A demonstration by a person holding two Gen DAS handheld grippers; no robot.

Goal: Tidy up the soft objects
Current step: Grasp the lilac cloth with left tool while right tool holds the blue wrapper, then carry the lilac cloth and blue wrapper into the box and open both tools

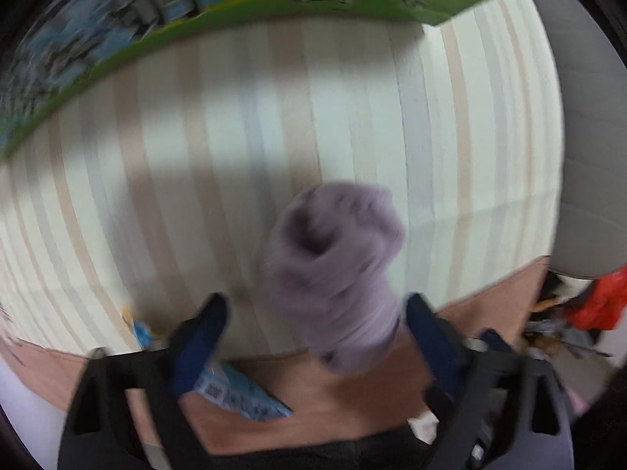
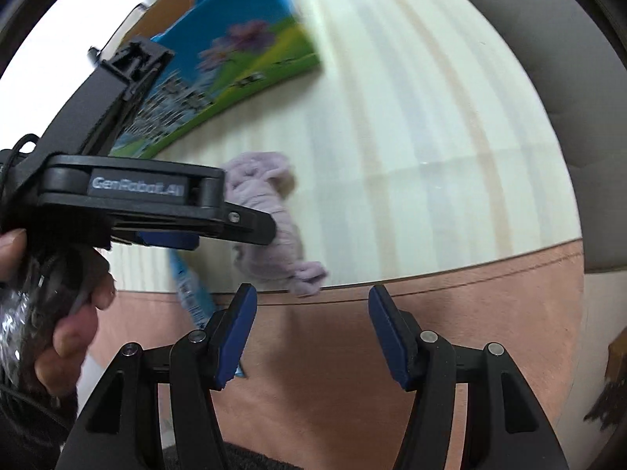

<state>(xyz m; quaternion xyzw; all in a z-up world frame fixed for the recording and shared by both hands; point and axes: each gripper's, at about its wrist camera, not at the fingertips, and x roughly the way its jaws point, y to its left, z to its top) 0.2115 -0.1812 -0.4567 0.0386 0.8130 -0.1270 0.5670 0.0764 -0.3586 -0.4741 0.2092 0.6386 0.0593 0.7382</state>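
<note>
I hold two grippers. My left gripper [image 1: 317, 313] points down at one purple fuzzy cloth [image 1: 333, 266]. The cloth is bunched up and lies on the striped sheet [image 1: 196, 156], near its front edge. It sits between my left gripper's two blue pads [image 1: 207, 333]. One pad is right by the cloth. The other pad has a gap beside it, so this gripper is loose and not squeezing. That view is blurry.

My right gripper [image 2: 311, 313] is spread apart too, with nothing in it. It hangs over the pink-brown edge [image 2: 431, 313], just in front of the cloth. From there I see my own hand [image 2: 70, 313] around the left gripper's handle. The left gripper's black body covers part of the cloth.

Around the cloth I count one picture box [image 2: 235, 58], green and blue, at the far side of the sheet. One blue and white packet [image 2: 192, 293] lies just beside the cloth, under my left gripper. One grey cushion [image 1: 588, 117] is at the side. One red thing [image 1: 599, 305] sits in a messy pile by the cushion.
</note>
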